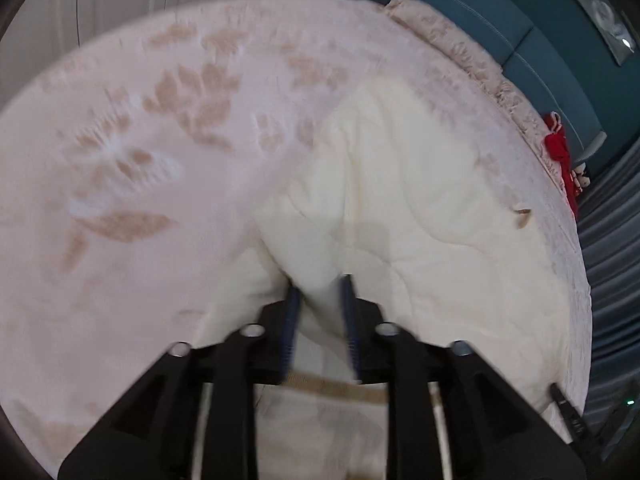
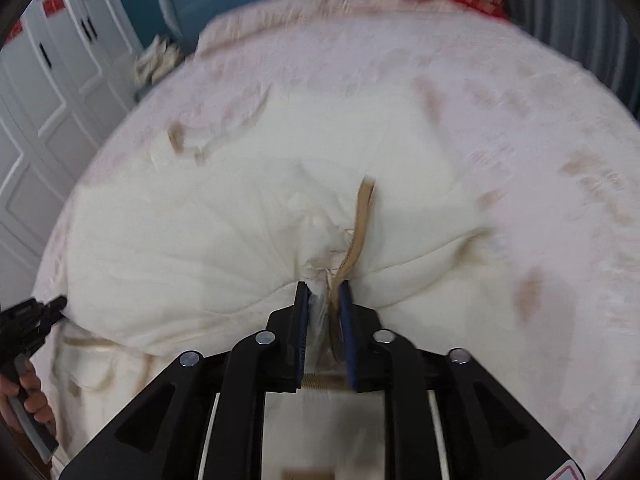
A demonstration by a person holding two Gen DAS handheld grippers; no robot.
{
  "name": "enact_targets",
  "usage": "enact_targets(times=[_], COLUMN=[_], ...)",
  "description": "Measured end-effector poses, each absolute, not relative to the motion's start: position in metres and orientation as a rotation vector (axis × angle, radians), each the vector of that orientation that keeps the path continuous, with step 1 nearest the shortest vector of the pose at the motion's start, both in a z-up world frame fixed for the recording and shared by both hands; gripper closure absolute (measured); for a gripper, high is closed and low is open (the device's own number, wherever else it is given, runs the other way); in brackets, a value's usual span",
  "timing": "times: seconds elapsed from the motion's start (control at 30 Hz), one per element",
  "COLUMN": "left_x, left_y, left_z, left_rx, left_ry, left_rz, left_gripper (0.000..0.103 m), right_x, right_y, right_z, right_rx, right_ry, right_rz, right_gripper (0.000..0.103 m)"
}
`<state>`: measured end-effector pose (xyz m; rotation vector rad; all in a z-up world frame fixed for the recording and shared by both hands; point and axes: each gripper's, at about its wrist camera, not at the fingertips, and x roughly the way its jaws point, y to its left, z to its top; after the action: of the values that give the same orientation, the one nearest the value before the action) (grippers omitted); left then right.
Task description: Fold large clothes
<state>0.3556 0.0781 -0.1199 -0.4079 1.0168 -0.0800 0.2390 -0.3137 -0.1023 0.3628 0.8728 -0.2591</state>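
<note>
One cream quilted padded garment (image 2: 224,232) lies on a pale pink bedspread with tan leaf print (image 1: 132,152), and we hold it at two points along its near edge. In the right wrist view its long axis runs roughly left to right across the bed, bowed away from us in an arc, with a tan-trimmed end (image 2: 176,140) pointing toward the far left corner of the bed. One tan fabric strap (image 2: 362,220) runs straight away from our right gripper (image 2: 324,300) over the bunched cloth.

Our right gripper reaches forward and level along the bed, its two blue-padded fingers (image 2: 347,312) drawn close and pinching a gathered fold of the cream cloth together with the strap's near end. Our left gripper (image 1: 320,300) points the same way in its own view, its two blue-padded fingers (image 1: 294,308) pressing a thick wad of the same garment between them; this frame is blurred, so the exact bite is hard to read. From the right wrist view the left gripper (image 2: 30,318) appears at the far left edge, with a hand (image 2: 28,394) wrapped round its handle, touching the garment's left end.

Beyond the bed stand teal upholstered panels (image 1: 480,12), one white panelled wardrobe (image 2: 44,92) and one red cloth item (image 1: 560,152) at the bed's far edge.
</note>
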Motion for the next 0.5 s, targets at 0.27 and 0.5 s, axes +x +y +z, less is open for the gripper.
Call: enact_targets(times=[0.27,0.5], left_x=[0.359,0.379], left_y=[0.030,0.002], left_z=[-0.057,-0.131], left_rx=[-0.240,-0.118], left_ry=[0.850,0.999], left_rz=[-0.145,-0.104], left_gripper=[0.052,0.052], right_x=[0.251,0.213], right_y=[-0.253,-0.269], right_z=[-0.064,-0.043], right_rx=[0.232,0.268], right_ry=[0.752,0.650], right_rz=[-0.146,-0.311], right_gripper=[0.080,0.080])
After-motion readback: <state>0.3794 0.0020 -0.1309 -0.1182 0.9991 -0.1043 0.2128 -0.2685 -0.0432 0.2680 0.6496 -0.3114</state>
